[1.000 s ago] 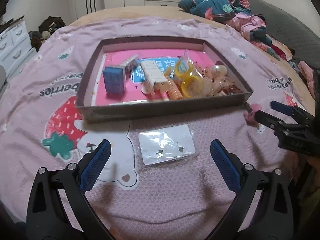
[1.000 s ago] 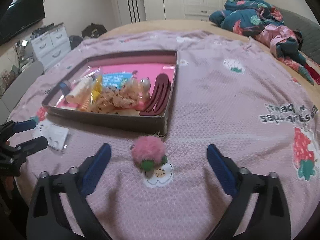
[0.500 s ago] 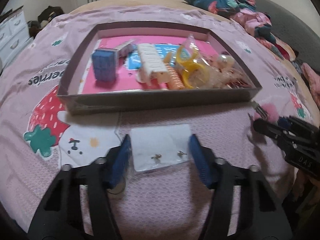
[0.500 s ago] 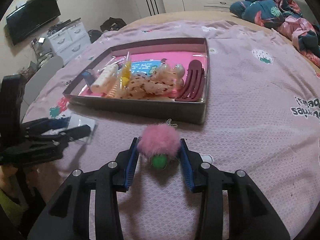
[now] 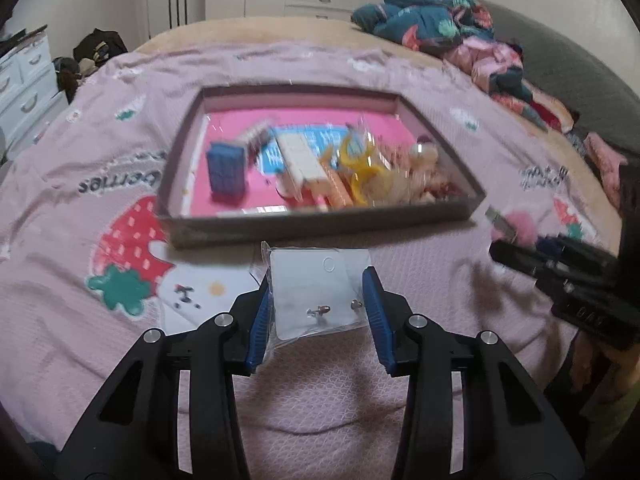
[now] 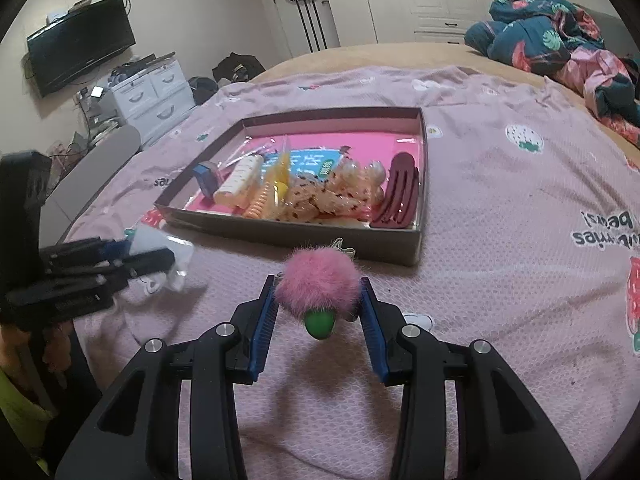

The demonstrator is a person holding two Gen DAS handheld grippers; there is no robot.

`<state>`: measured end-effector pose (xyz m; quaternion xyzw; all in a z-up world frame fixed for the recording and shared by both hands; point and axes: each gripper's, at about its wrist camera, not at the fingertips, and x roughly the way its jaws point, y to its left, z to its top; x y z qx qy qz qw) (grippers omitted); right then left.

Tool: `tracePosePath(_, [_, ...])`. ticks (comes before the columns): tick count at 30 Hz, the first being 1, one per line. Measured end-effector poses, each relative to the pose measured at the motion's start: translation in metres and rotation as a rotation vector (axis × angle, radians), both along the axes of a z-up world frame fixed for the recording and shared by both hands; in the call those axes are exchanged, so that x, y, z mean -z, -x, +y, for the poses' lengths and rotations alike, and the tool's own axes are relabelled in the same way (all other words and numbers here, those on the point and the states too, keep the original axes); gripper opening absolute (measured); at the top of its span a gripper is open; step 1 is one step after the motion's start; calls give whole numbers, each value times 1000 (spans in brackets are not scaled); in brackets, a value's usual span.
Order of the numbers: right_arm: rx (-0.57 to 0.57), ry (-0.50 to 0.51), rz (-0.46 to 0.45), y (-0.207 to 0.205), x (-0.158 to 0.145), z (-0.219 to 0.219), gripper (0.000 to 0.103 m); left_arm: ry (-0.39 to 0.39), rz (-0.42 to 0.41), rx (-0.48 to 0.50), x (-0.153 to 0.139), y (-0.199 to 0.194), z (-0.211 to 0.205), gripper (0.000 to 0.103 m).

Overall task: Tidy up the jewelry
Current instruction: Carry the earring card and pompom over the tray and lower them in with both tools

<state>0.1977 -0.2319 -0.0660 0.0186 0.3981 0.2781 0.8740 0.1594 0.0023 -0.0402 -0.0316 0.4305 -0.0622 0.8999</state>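
My left gripper [image 5: 318, 308] is shut on a clear packet with a white earring card [image 5: 316, 292] and holds it above the pink bedspread, in front of the shallow brown tray [image 5: 320, 224]. My right gripper [image 6: 318, 308] is shut on a pink fluffy pom-pom [image 6: 318, 280] with a green bead, lifted just before the tray's near wall [image 6: 304, 236]. The tray holds a blue box [image 5: 226, 170], a white clip [image 5: 302, 158], yellow and pearl pieces, and a maroon hair claw [image 6: 398, 196]. Each gripper shows in the other's view: the right gripper [image 5: 568, 276], the left gripper [image 6: 104, 264].
The tray lies on a pink strawberry-print bedspread [image 6: 520, 200] on a bed. Crumpled clothes [image 5: 440, 32] lie at the far right. White drawers [image 6: 152, 96] and a wall TV [image 6: 80, 44] stand to the left beyond the bed.
Both grippers closed from wide open, the left on the earring card, the right on the pom-pom. Both have since lifted their items off the bedspread.
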Motion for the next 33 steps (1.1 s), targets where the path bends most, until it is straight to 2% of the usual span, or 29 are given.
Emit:
tracePosePath(6, [-25,1,-59,6,-21,9,39,22,-66,-52,-28,-4,21,34])
tracePosePath(20, [-38,-12,-157,-8,-60,28,39,31,-136,-145,-62,-29,64,34])
tracePosePath(28, [3,-19,-177,-39,-73,27,38,13,-155,-147,-71,-49,69,34])
tracePosePath(33, [36,-20,-153,-65,-68,24,38,15,-141,-127,-62,-61,66,34])
